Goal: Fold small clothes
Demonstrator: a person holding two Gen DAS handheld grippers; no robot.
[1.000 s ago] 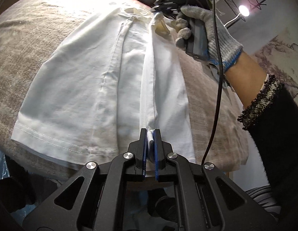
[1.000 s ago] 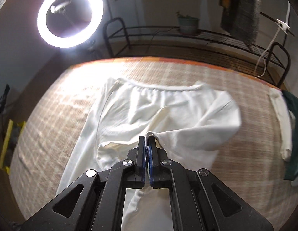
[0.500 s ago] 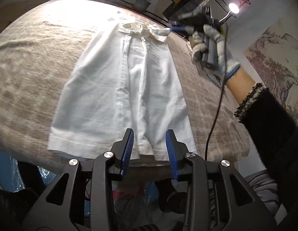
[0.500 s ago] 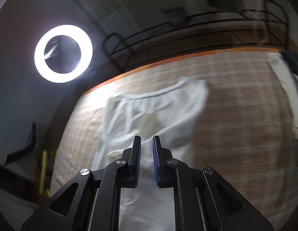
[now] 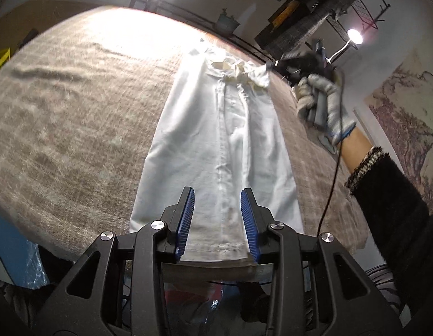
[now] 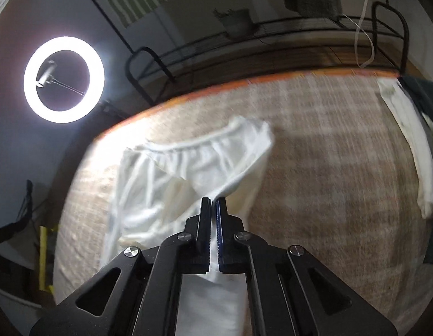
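My left claw [image 5: 217,221] hangs released over the white shorts' [image 5: 216,145] hem; they stretch lengthwise straight ahead to my right claw [image 6: 213,210], clenched on the waistband [image 6: 196,144] end.

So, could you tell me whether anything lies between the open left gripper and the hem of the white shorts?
Nothing visible does. The left gripper hangs open directly over the hem of the white shorts, which lie flat on the beige cloth with no other item in between.

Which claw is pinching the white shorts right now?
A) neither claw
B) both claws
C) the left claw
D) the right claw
D: the right claw is shut on a fold of the white shorts, while the left claw hangs open above the hem.
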